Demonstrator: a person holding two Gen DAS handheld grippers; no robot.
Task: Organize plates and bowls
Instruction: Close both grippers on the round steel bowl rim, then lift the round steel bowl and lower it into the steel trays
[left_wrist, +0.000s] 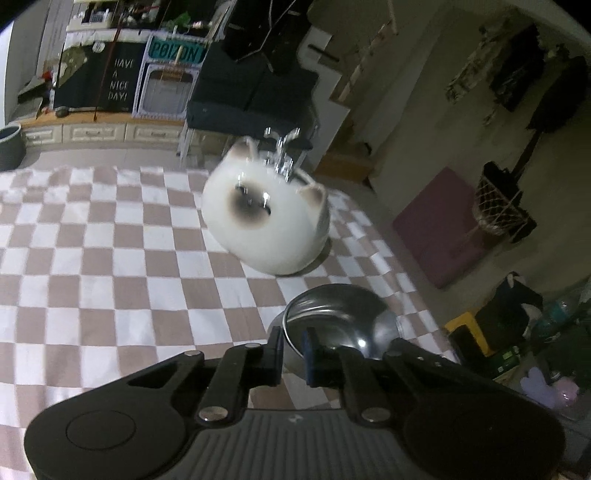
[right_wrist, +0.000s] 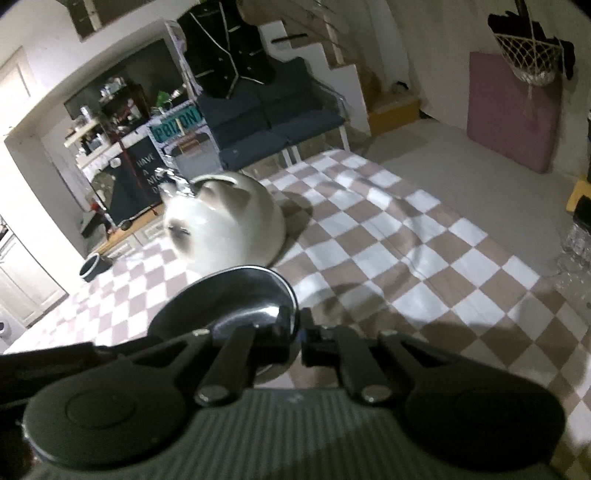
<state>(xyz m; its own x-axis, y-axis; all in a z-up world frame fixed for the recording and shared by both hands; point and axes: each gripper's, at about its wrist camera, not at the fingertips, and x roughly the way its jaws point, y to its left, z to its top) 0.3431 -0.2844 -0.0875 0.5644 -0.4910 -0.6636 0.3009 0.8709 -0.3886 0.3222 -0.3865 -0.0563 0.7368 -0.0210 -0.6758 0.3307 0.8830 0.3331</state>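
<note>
Steel bowl (left_wrist: 332, 317), its rim pinched on opposite sides by left gripper (left_wrist: 293, 350) and right gripper (right_wrist: 295, 332), could slip onto the checkered cloth (left_wrist: 110, 240) if either thin grip loosens.

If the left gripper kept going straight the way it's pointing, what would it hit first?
Probably the white cat-face bowl, lying ahead on the checkered cloth. The left gripper is shut on the steel bowl; that would likely touch first, though depth is unclear.

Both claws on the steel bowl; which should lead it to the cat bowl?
Left, probably: the cat bowl lies straight ahead of the left claw, but off to one side of the right claw.
</note>
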